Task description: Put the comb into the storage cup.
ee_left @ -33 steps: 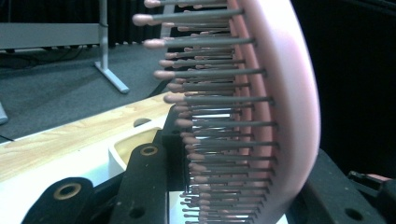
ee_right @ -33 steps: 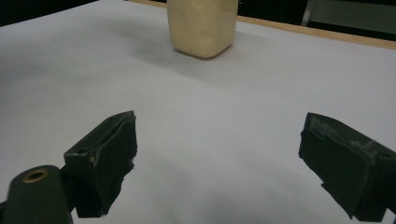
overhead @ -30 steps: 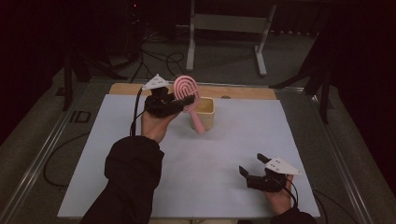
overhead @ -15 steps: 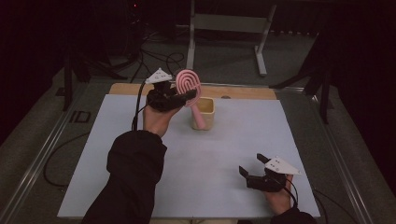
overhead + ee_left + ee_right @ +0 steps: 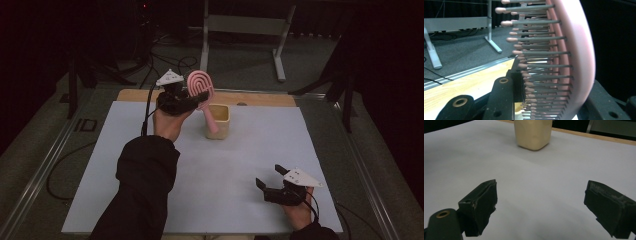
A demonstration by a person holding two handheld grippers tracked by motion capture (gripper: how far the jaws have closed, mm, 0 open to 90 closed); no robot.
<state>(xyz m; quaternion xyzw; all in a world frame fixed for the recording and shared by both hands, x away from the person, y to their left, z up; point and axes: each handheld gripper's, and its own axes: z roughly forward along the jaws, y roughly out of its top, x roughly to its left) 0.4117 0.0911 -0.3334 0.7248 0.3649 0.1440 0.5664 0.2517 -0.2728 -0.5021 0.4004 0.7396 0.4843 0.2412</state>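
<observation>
A pink hairbrush (image 5: pixel 199 84) is held up at the far middle of the table, head up and handle slanting down to the right. My left gripper (image 5: pixel 194 101) is shut on it just below the head. In the left gripper view the brush (image 5: pixel 576 62) stands between the jaws with its bristles pointing left. The handle crosses the front of a cream cup (image 5: pixel 222 120) standing on the white sheet; I cannot tell whether they touch. My right gripper (image 5: pixel 269 176) rests open near the front right. In its own view the right gripper (image 5: pixel 544 202) holds nothing, and the cup (image 5: pixel 533 132) stands far ahead.
The white sheet (image 5: pixel 250 150) covers the table, with a wooden strip (image 5: pixel 260 99) along the far edge. A metal stand (image 5: pixel 240 25) and cables lie on the floor beyond. A metal rail (image 5: pixel 40 170) runs down the left side.
The left hand has lifted the hairbrush a little, so its head sits higher above the cup. The right gripper has stayed in place.
</observation>
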